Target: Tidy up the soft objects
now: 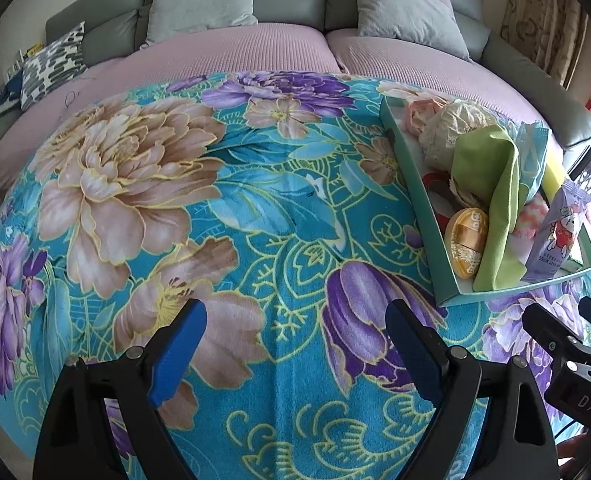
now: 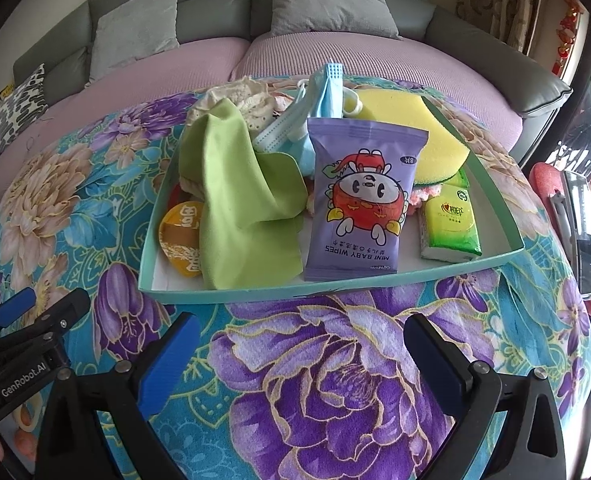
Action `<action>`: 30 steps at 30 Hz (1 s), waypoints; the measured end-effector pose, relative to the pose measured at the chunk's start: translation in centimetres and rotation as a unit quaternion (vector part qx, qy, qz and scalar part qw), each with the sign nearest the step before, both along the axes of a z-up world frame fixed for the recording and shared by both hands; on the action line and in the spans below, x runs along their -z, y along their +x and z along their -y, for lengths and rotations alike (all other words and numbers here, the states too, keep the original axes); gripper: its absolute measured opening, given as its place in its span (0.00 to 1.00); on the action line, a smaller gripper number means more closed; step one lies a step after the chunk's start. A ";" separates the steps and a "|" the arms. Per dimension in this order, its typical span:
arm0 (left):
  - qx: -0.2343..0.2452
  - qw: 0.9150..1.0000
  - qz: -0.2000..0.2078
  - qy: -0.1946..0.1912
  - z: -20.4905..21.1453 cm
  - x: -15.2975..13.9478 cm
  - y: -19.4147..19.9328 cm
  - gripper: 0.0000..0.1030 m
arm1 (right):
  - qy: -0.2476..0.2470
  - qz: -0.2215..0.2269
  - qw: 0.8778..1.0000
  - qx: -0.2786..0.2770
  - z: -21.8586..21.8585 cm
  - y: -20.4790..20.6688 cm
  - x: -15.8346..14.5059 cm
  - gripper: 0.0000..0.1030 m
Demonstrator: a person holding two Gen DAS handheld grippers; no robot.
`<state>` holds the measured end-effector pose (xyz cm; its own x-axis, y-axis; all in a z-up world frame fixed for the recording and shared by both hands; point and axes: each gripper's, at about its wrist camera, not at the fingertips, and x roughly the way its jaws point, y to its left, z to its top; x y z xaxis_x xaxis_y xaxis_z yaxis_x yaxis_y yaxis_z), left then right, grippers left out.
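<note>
On the flowered blanket (image 1: 255, 208), left wrist view: the left gripper (image 1: 295, 354) hovers over bare fabric, jaws wide apart, nothing between them. The teal tray (image 1: 411, 184) sits to the right, resting on the blanket, well apart from these fingers. The heap in it holds a green cloth (image 1: 491, 200), a cream lace bundle (image 1: 451, 132) and an orange-gold packet (image 1: 469, 240) with characters too warped to read. Part of the right tool at the frame edge bears "DAS".

Right wrist view: the right gripper (image 2: 301, 360) is also spread open and empty, just short of the tray's near wall (image 2: 255, 293).
- Purple wipes pack (image 2: 355, 200), leaning on the heap, printed "MINI BABY WIPES" with a cartoon figure. Likely light, with slick film; a grip across the flat body or the crimped end seems safest.
- Green tissue pack (image 2: 449, 222), lying flat by the right wall; its characters are not legible. Soft and squashable, so pinch its short sides.
- The green cloth is limp and draped; it will probably sag, so take a raised fold.
- Blue face masks (image 2: 319, 92), thin and floppy; their loops could snag neighbours.
- Yellow sponge (image 2: 419, 128), at the rear; springy, tolerates a firm squeeze.
- The left tool, at lower left, reads "GenRobot.AI".
</note>
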<state>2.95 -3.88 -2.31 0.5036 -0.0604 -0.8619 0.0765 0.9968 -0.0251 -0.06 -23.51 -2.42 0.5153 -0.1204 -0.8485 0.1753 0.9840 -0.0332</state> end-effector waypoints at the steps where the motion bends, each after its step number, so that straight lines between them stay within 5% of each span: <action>1: 0.002 1.000 0.000 0.002 0.1 0.0 0.0 0.89 | 0.000 0.001 1.000 0.000 0.0 0.0 0.0 1.00; 30: 0.011 0.998 0.004 0.058 1.4 1.6 1.0 0.89 | 0.001 0.009 1.000 0.001 0.4 1.2 0.5 1.00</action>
